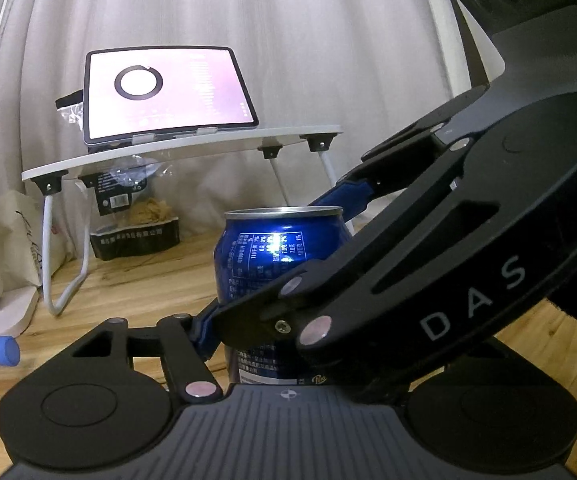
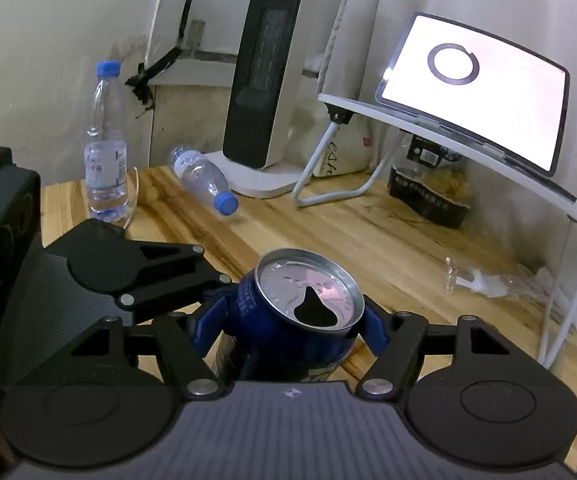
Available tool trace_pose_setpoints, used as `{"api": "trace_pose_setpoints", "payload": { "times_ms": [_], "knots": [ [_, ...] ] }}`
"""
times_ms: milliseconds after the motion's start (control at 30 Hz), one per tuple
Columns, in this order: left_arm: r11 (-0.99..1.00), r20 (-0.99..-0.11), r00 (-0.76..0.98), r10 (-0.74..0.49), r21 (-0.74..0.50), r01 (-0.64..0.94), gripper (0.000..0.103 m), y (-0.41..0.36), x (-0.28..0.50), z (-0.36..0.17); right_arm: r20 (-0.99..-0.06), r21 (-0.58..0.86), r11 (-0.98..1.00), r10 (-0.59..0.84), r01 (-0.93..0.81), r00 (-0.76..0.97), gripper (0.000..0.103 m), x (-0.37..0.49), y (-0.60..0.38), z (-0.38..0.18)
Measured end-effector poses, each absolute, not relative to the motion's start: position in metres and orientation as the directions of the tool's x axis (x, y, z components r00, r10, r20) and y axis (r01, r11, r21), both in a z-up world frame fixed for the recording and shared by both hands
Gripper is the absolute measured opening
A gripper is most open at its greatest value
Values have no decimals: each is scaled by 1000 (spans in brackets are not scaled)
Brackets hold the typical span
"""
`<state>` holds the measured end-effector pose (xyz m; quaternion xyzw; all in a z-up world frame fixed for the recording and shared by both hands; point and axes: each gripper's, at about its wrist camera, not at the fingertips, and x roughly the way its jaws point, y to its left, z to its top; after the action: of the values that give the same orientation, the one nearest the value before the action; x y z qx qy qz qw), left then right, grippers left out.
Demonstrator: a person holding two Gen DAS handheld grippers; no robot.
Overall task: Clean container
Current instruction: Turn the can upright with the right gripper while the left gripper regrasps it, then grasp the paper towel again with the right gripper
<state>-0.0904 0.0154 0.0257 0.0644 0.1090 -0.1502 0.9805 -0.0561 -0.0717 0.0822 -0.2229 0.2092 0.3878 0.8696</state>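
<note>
Right wrist view: wooden counter (image 2: 328, 232) carrying a tablet stand (image 2: 448, 136); both tongs, right (image 2: 288, 320) and left (image 2: 204, 280), clamp the blue can (image 2: 308, 320), its opened top tilted toward the camera.

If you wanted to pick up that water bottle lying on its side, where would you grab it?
Probably around the lying bottle's clear middle, coming down from above with fingers across its width. It rests flat on the wooden table, blue cap toward the camera, so the round sides are exposed.
</note>
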Motion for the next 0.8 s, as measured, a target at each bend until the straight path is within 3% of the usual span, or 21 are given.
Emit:
{"api": "trace_pose_setpoints", "payload": {
  "times_ms": [133,267,300,367,467,567,667,700,733,767,800],
  "knots": [
    [955,-229,935,-271,55,290,65,22,-89,26,-528,-194,607,597,-771,604,70,-56,-72,84],
    [964,-221,940,-259,-6,264,66,32,-88,26,-384,198,645,744,-738,547,70,-25,-126,95],
    [964,-216,941,-260,-5,265,66,32,-88,26,-341,257,685,725,-682,599,69,-15,-146,94],
    [964,-211,942,-260,9,267,66,30,-90,27,-355,191,806,589,-560,726,65,2,-168,88],
    [965,-216,942,-256,3,263,66,31,-88,27,-510,10,893,391,-449,766,55,33,-179,57],
    [968,-224,943,-247,-16,250,66,34,-86,27,-596,-68,870,357,-489,719,54,38,-168,29],
    [968,-223,943,-247,-11,251,66,33,-87,27,-621,-118,837,357,-534,697,54,36,-152,15],
    [968,-223,943,-247,-8,252,66,33,-87,27,-629,-107,829,372,-549,683,49,39,-149,13],
    [968,-224,943,-247,-6,252,66,33,-87,27,-645,-97,816,385,-570,660,30,43,-146,10],
    [968,-226,942,-247,-6,252,66,33,-87,27,-647,-95,803,399,-589,649,25,43,-145,8],
    [968,-227,942,-247,-8,252,66,33,-87,27,-639,-99,797,408,-595,652,9,43,-145,9]
  ]
}}
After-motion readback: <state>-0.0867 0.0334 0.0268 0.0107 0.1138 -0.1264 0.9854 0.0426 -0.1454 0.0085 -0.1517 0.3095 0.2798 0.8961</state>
